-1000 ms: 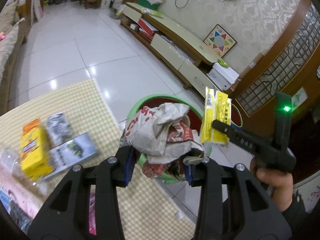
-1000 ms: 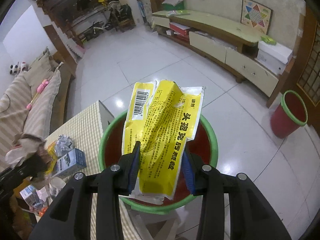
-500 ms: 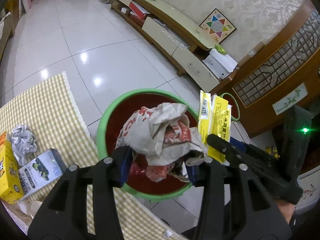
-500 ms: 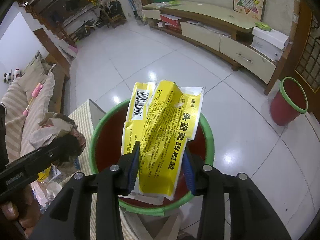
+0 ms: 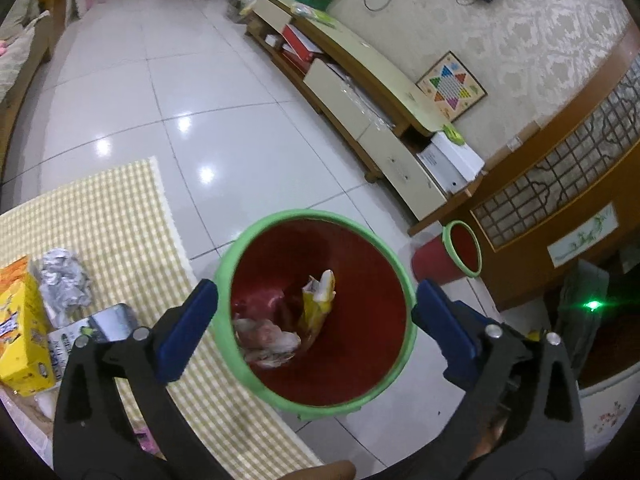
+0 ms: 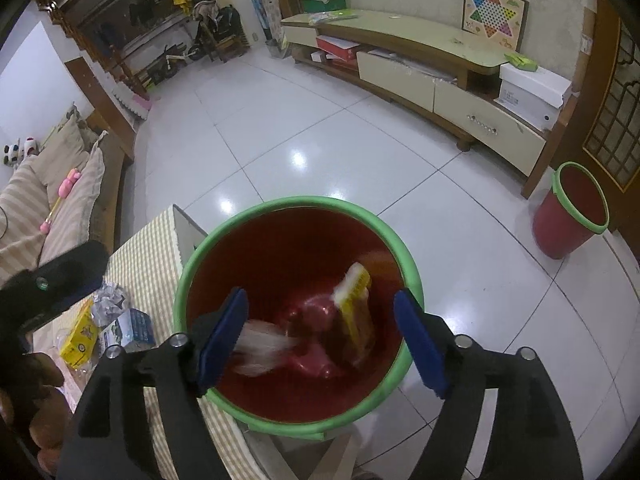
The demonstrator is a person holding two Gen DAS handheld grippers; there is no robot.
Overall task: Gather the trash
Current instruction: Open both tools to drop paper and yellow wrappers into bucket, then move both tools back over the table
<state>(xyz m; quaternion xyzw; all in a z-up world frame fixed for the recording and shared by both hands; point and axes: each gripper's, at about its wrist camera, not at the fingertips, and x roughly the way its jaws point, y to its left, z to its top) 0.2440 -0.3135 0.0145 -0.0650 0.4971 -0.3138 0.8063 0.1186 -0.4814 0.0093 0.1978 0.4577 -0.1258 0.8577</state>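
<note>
A red bin with a green rim (image 5: 304, 216) stands beside the table, right under both grippers. My left gripper (image 5: 316, 302) hangs over its mouth; its jaws are opening wide with nothing between them. The crumpled paper wrapper (image 5: 266, 340) lies inside the bin. A yellow packet (image 5: 318, 304) leans against the bin's inner wall. In the right wrist view my right gripper (image 6: 322, 304) is also over the bin rim (image 6: 304, 201), its jaws opening and holding nothing. Below it the yellow packet (image 6: 356, 312) and the paper wrapper (image 6: 260, 346) look blurred inside the bin.
The table's yellow checked cloth (image 5: 100, 216) carries a yellow box (image 5: 20, 328), crumpled foil (image 5: 64, 284) and a small carton (image 5: 96, 328). A second red bin (image 6: 572, 216) stands on the tiled floor near a long low cabinet (image 6: 420, 76). A sofa (image 6: 48, 200) lies at the left.
Both grippers have opened and let go. The crumpled wrapper and the yellow packet have dropped into the bin. The left gripper has shifted over the bin's mouth.
</note>
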